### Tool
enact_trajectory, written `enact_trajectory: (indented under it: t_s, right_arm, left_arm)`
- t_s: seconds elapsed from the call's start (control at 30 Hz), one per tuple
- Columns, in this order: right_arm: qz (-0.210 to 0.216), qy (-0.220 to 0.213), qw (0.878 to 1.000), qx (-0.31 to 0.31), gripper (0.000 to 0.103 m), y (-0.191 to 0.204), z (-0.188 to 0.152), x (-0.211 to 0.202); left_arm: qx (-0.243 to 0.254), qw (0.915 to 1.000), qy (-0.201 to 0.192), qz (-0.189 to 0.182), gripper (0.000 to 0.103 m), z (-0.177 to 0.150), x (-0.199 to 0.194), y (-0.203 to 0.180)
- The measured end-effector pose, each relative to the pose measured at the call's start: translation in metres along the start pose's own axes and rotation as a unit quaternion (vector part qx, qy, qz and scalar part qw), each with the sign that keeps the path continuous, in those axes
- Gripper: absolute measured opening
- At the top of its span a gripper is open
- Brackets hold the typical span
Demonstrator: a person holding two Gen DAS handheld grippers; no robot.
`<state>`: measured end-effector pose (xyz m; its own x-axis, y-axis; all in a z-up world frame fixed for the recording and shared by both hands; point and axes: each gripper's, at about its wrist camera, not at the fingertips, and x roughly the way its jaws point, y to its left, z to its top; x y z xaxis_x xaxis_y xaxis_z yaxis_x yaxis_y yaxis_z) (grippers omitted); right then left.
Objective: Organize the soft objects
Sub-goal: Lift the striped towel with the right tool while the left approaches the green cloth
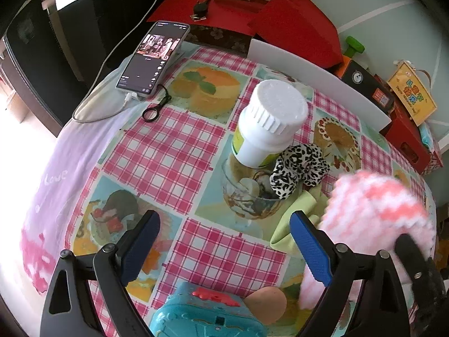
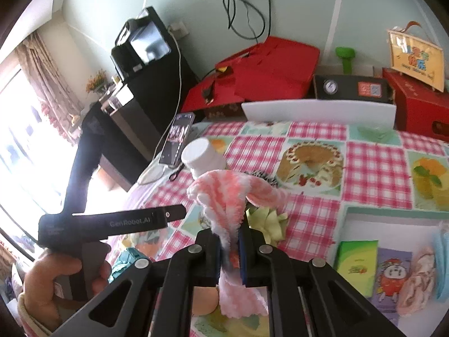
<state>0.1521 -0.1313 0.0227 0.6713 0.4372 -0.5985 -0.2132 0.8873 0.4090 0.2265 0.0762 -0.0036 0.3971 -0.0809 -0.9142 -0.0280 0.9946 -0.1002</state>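
1. Your right claw (image 2: 228, 248) is pinched tight on the pink-and-white fuzzy sock (image 2: 227, 196), lifted above the counter (image 2: 317, 219).
2. Keep that grip firm; carry it clear of the white bottle (image 2: 200, 154).
3. Your left claw (image 1: 224, 248) hangs wide and empty.
4. Soft things counted: one sock, one leopard scrunchie (image 1: 299, 168), one green cloth (image 1: 291, 219).

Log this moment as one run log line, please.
right gripper: shut on pink fluffy sock, lifted | left gripper: open, empty | scrunchie, green cloth: on table
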Motion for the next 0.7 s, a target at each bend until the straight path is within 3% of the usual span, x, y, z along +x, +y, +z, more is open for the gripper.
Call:
enact_trajectory:
  t_s: [0.4, 0.7]
  right_arm:
    - [-0.029, -0.049, 0.998, 0.027, 0.01, -0.027, 0.009, -0.043]
    - [-0.043, -0.059, 0.996, 0.05, 0.01, -0.049, 0.008, -0.059]
  left_arm:
    - [0.056, 0.9983, 0.009, -0.008, 0.094, -0.008, 0.012, -0.043]
    - [0.116, 0.9928, 0.027, 0.012, 0.093, -0.022, 0.033, -0.086]
